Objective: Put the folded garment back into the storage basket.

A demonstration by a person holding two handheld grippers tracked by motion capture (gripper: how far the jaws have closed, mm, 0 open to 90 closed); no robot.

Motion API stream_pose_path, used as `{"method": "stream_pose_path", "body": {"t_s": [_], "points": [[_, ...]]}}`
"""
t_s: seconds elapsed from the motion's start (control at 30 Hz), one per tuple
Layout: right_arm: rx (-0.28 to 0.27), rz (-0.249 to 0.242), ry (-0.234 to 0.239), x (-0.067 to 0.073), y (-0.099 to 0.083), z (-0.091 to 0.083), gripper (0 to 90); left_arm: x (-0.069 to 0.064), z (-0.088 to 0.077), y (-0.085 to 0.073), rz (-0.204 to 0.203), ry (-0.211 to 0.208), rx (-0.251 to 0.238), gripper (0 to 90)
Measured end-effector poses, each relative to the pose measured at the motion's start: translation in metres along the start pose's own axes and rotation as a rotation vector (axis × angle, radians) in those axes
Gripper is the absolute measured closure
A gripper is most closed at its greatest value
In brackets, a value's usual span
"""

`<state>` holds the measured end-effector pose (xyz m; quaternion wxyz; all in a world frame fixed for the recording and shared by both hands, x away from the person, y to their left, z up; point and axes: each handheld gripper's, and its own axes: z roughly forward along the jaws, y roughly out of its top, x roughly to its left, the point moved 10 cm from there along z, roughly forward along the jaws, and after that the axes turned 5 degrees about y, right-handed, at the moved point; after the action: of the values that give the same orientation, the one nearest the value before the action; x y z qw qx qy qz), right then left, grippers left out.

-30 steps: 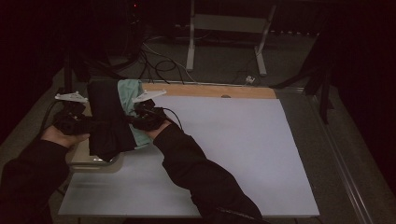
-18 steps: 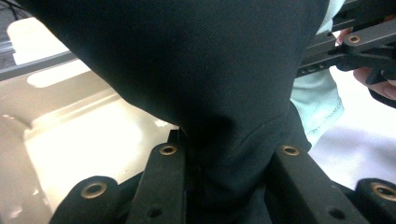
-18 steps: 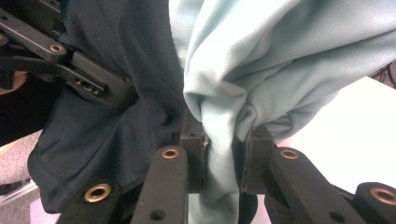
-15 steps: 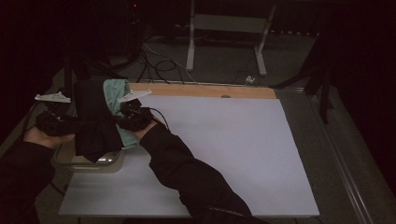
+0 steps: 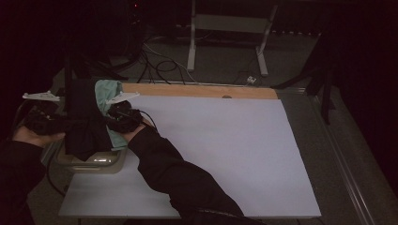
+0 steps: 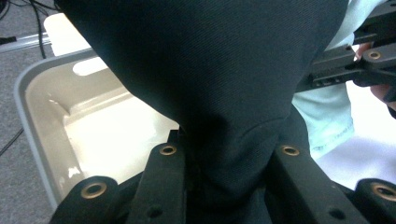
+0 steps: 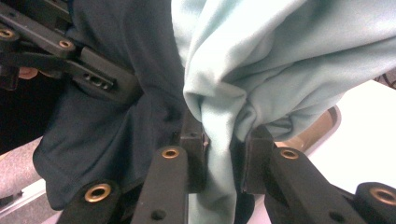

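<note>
In the right gripper view the right gripper (image 7: 223, 156) has its jaws pinching a bunched fold of pale mint cloth (image 7: 261, 65), soft and fleecy, gathered into creases where the pads squeeze it. In the left gripper view the left gripper (image 6: 229, 177) has its jaws pressed together on a dark cloth (image 6: 210, 70), a fine-woven navy or black fabric that drapes down smoothly and narrows into the grip. Each gripper view also shows the other gripper farther off, its black bars lying against the fabric. The dark cloth (image 7: 107, 112) hangs just beside the mint one in the right gripper view, the two touching along one edge. Below the fabric, the left gripper view shows a cream plastic bin (image 6: 42, 107) with a grey rim and a glossy bare inside. The high view gives what the close views cannot: both cloths (image 5: 87, 122) are held up over the bin (image 5: 101, 164), which sits at the left front corner of the white tabletop (image 5: 225, 154), with the person's dark sleeves coming in from the bottom and a strip of bare wood (image 5: 197, 90) along the far edge. In that dim view the mint cloth (image 5: 107, 91) shows only as a pale patch behind the dark one, and the jaws themselves are too small to read.
</note>
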<state>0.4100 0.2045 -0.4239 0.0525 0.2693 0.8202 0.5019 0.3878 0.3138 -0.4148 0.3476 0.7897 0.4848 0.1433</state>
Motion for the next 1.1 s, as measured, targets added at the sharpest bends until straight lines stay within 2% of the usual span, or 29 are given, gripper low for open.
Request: {"method": "stream_pose_path", "body": {"t_s": [0.3,0.63,0.77,1.1], "points": [[-0.015,0.038,-0.005,0.004,-0.001,0.011,75.7,0.012,0.001,-0.005,-0.005,0.011,0.012,75.0],[-0.019,0.067,-0.002,0.008,-0.013,0.025,75.6,0.021,0.007,-0.017,0.001,0.022,0.040,75.0],[-0.017,0.057,-0.006,0.009,-0.017,0.031,75.6,0.025,0.008,-0.021,0.001,0.024,0.051,75.0],[-0.016,0.073,-0.016,0.013,-0.020,0.041,75.6,0.034,0.010,-0.026,0.004,0.017,0.060,75.0]]}}
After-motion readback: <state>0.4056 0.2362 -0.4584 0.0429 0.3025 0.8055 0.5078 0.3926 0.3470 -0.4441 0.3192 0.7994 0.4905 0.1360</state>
